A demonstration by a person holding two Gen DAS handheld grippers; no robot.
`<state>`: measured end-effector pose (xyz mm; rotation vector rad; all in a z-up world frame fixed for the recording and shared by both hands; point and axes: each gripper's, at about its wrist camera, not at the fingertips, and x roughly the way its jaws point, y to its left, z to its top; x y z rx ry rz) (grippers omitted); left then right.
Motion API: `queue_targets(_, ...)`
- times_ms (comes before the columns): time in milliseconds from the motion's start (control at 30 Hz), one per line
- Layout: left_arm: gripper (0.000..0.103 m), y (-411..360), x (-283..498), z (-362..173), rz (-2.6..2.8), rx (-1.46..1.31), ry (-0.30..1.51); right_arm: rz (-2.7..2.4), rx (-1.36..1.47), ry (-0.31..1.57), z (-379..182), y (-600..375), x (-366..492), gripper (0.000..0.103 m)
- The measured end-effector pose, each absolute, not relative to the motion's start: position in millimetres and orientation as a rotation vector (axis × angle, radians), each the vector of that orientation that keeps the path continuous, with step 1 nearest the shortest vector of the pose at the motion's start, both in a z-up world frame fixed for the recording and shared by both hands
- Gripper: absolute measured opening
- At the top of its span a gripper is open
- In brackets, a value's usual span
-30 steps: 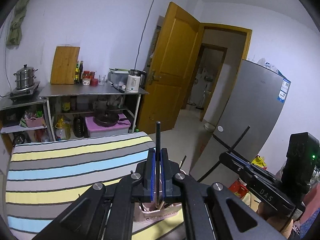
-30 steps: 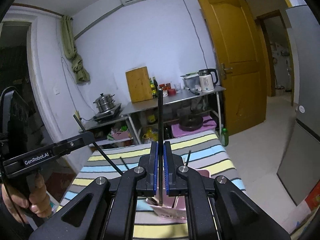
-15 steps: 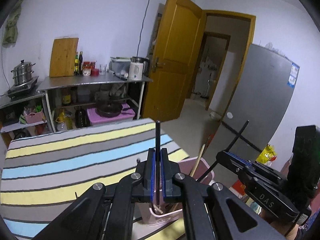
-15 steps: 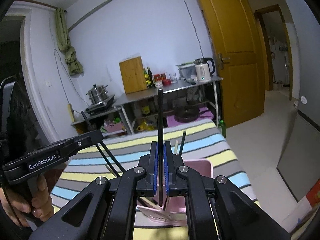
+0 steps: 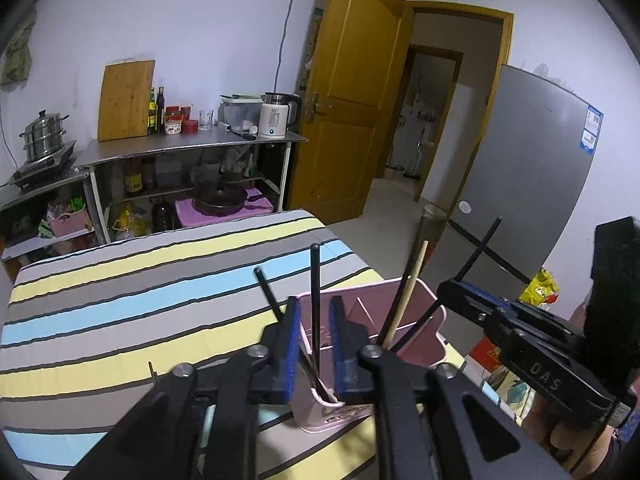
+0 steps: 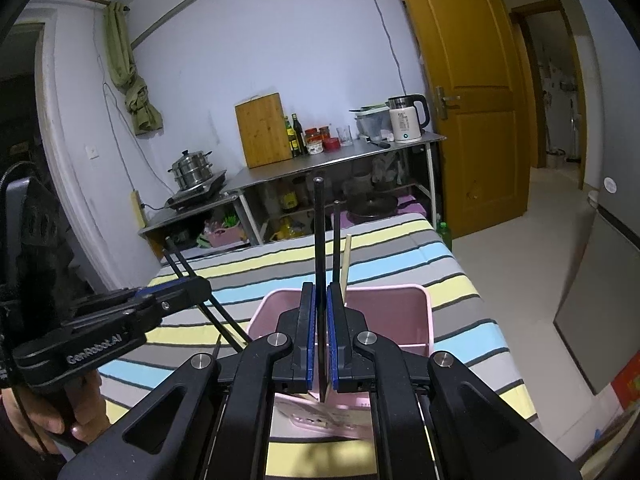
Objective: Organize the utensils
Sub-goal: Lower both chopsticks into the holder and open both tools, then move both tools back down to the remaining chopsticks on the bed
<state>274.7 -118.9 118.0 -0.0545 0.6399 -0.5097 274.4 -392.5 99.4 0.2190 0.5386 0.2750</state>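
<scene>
A pink utensil holder [image 5: 404, 320] stands on the striped table [image 5: 120, 300], also in the right wrist view [image 6: 384, 312]. My left gripper [image 5: 314, 344] is open just above it; a black chopstick [image 5: 315, 280] stands free between its pads, its lower end in the holder. A second black chopstick [image 5: 266, 292] and a wooden chopstick [image 5: 410, 284] lean in the holder. My right gripper [image 6: 320, 336] is shut on a black chopstick [image 6: 319, 232] held upright over the holder. The other gripper shows at the left [image 6: 168, 300] and at the right [image 5: 480, 300].
A steel shelf unit [image 5: 192, 148] with a kettle [image 5: 276, 120], cutting board, jars and pots stands beyond the table. A wooden door [image 5: 352, 112] is open at the right and a grey fridge [image 5: 532, 168] stands beside the table's right edge.
My left gripper has opened and let go of its black chopstick, which now rests in the holder. Both grippers have come lower over the holder. The right stays shut on its chopstick.
</scene>
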Motion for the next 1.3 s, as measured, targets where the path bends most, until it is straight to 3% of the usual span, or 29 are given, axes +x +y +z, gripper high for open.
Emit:
queue_targets(200, 0.034, -103, 257, 131, -0.508, -0.083, 0.601, 0.270, 0.232, 0.555, 103, -395, 271, 0.012)
queue_targets(600, 0.034, -67, 215, 135, -0.498, -0.115, 0.586, 0.259, 0.262, 0.561, 103, -402, 242, 0.015)
queue_targets(1300, 0.034, 2, 158, 69, -0.358, -0.186, 0.703, 0.387, 0.221, 0.623, 76, -358, 191, 0.015)
